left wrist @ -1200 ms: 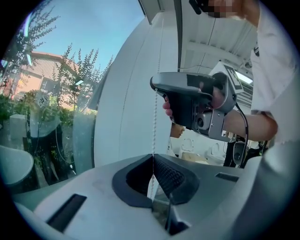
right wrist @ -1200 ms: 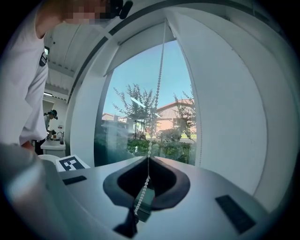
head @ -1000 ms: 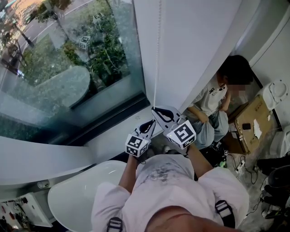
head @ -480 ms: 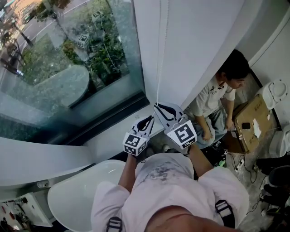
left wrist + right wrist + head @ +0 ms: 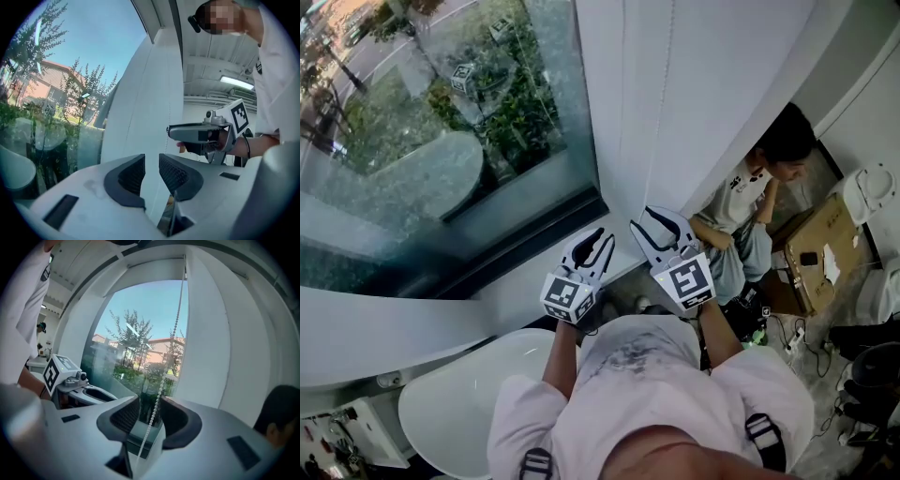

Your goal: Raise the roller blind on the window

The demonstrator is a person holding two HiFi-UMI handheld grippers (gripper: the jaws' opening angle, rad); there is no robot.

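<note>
Task's thing: the roller blind itself is hard to pick out. A pale band across the top of the window in the right gripper view may be its lower edge, but I cannot be sure.
Drive: the white bead chain hangs down the right side of the window, in front of the white wall panel.
Right claw: its jaws have just been opening and now stand wide. The bead chain runs down through the gap, but neither pad presses on it, so it is let go.
Left claw: the jaws stand a narrow gap apart with only the white panel behind them. I see nothing gripped.
Hands: in the head view both claws are raised side by side in front of the panel, the left claw nearer the glass and the right claw just beside it.
Done so far: the glass is uncovered wherever the views show it, so the blind looks largely raised.
Left to do: probably a fresh grip on the chain for another pull. How much of the blind remains I cannot tell.
</note>
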